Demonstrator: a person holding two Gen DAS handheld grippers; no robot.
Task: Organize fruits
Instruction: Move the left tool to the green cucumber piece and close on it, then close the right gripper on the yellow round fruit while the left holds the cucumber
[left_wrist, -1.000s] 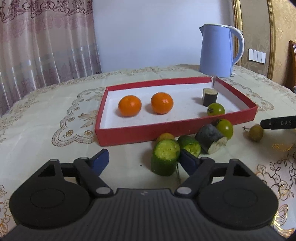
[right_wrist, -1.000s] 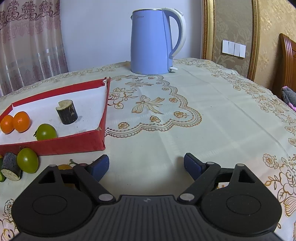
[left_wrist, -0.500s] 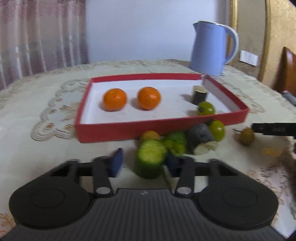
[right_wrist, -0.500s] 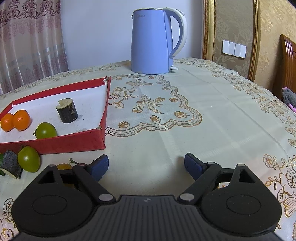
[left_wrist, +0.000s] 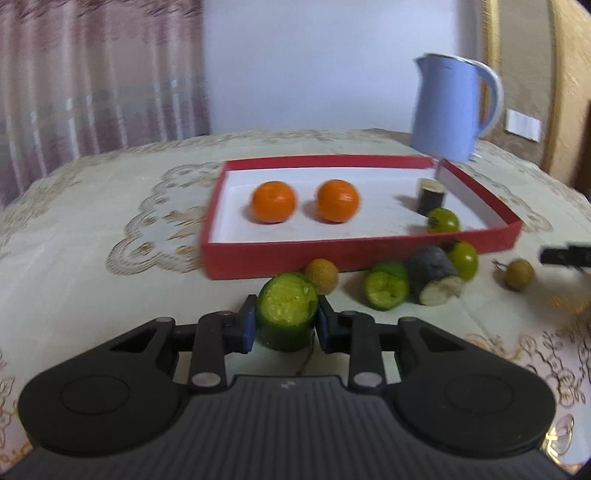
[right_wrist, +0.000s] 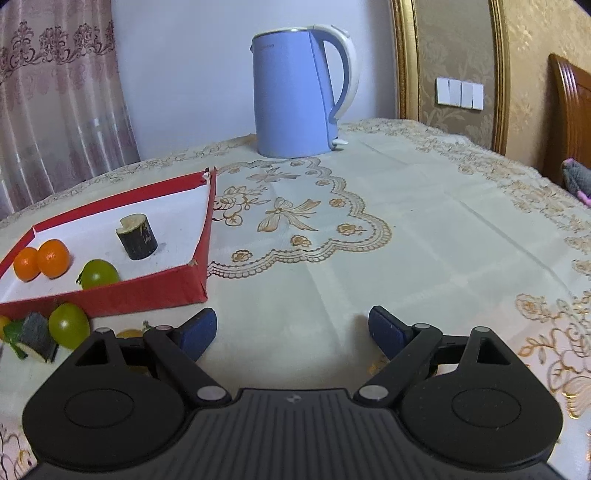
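My left gripper (left_wrist: 286, 321) has its jaws closing on a green cucumber piece (left_wrist: 288, 301), and both blue pads press its sides, just in front of the red tray (left_wrist: 332, 254). Inside the tray lie two oranges (left_wrist: 274, 201), a dark stub (left_wrist: 430, 196) and a green fruit (left_wrist: 443, 220). On the cloth by the tray's front wall sit a small brown fruit (left_wrist: 322, 271), a second cucumber piece (left_wrist: 386, 290), a dark chunk (left_wrist: 436, 275), a green fruit (left_wrist: 465, 254) and another brown fruit (left_wrist: 519, 274). My right gripper (right_wrist: 291, 330) stands open over bare cloth, right of the tray (right_wrist: 147, 295).
A blue kettle (right_wrist: 295, 99) stands at the back of the table, behind the tray's right corner. A patterned cloth (right_wrist: 406, 229) covers the whole table. Curtains hang at the left, and a wooden chair back (right_wrist: 572, 110) shows at the far right.
The left jaws have come together from wide open onto the cucumber piece, which now sits centred between the pads. The right gripper has stayed still and open.
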